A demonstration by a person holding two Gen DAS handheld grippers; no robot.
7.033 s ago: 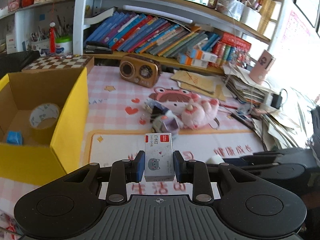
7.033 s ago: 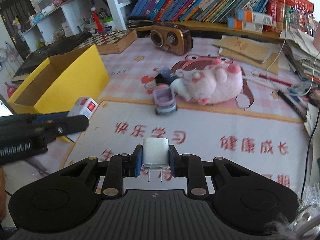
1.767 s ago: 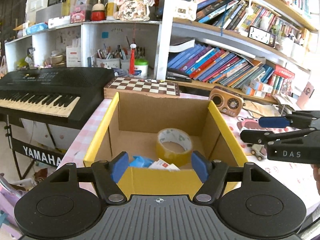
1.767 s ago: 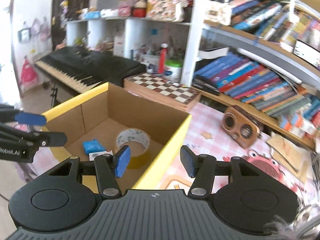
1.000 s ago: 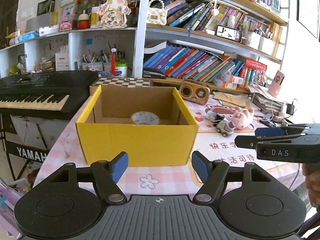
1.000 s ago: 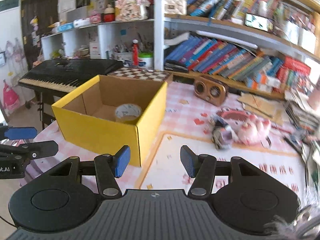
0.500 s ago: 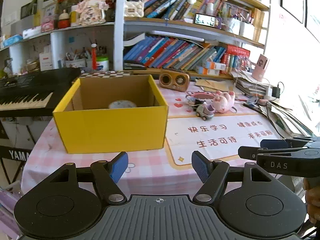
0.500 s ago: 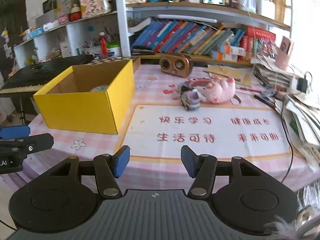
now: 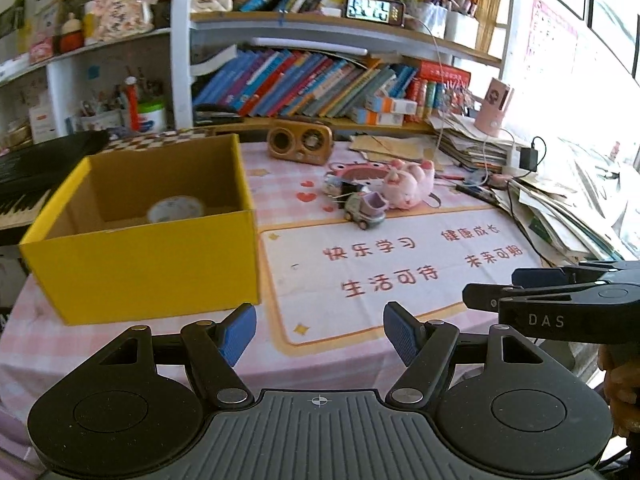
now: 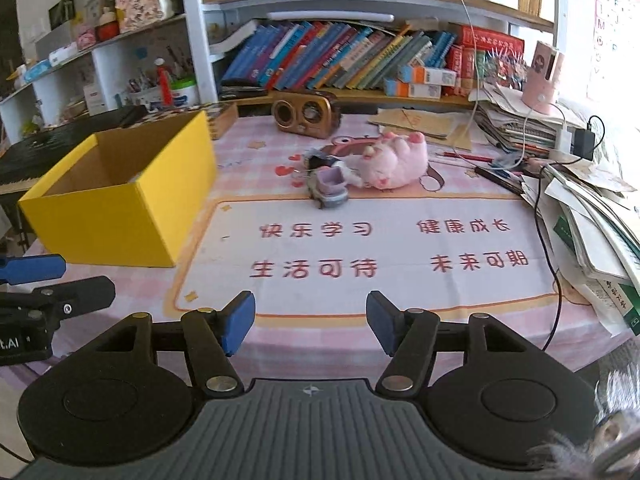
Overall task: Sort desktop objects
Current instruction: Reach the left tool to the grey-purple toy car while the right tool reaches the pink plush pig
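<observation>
A pink checked tablecloth (image 10: pixel 256 152) and a printed desk mat (image 10: pixel 400 248) cover the desk below crowded bookshelves (image 10: pixel 340 56). A yellow cardboard box (image 9: pixel 152 260) stands left of the mat. The left gripper (image 9: pixel 320 332) gapes wide and empty; the right gripper (image 10: pixel 311 322), empty too, has just been opening.

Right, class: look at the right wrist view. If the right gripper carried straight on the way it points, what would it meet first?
Probably the white desk mat with red characters. The right gripper, jaws open and empty, points down at it, with nothing in between. The toy truck lies farther on. Depth is hard to judge.
</observation>
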